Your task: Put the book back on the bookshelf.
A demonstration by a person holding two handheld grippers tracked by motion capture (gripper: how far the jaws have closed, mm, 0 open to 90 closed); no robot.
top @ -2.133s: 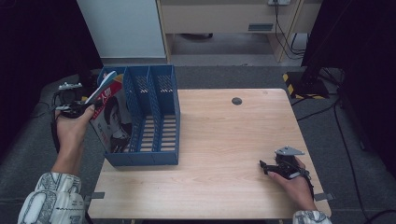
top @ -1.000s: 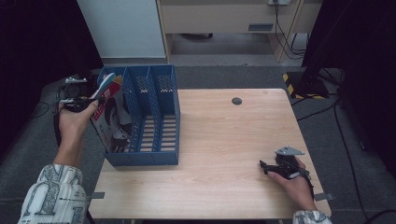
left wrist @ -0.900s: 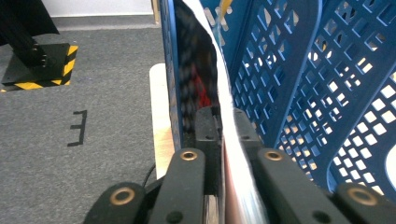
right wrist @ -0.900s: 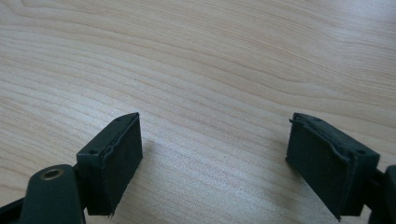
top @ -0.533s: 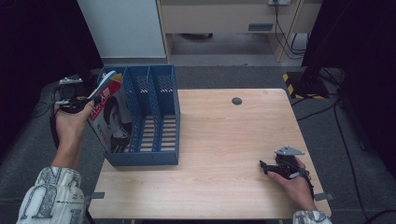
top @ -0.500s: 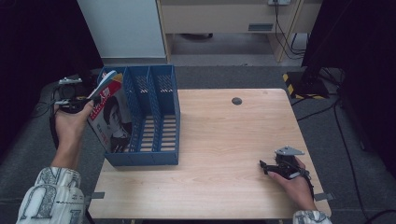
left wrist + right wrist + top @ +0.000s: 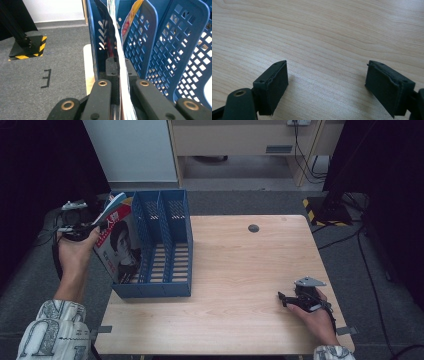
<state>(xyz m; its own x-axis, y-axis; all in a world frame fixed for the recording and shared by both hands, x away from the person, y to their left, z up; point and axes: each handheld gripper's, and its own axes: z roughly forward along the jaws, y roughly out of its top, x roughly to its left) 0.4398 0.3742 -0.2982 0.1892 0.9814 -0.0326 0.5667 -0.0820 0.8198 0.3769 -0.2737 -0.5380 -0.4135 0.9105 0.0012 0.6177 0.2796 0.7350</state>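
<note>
A blue three-slot file holder (image 7: 165, 247) stands at the table's left edge. A magazine (image 7: 117, 242) with a red and white cover sits tilted in its leftmost slot, its top leaning left. My left gripper (image 7: 82, 227) is shut on the magazine's upper edge; in the left gripper view the thin magazine (image 7: 119, 62) runs between the jaws, with the holder's perforated dividers (image 7: 175, 50) to the right. My right gripper (image 7: 287, 301) rests low over the wooden table near the front right, open, with bare wood (image 7: 324, 45) between its jaws.
A small dark round grommet (image 7: 253, 228) sits at the table's far middle. Grey carpet (image 7: 50, 50) and a black post base with yellow-black tape (image 7: 27, 46) lie left of the table. A white cabinet (image 7: 132, 150) stands beyond the holder.
The left gripper has tipped the magazine's top slightly back and forth in the leftmost slot. The right gripper has stayed put.
</note>
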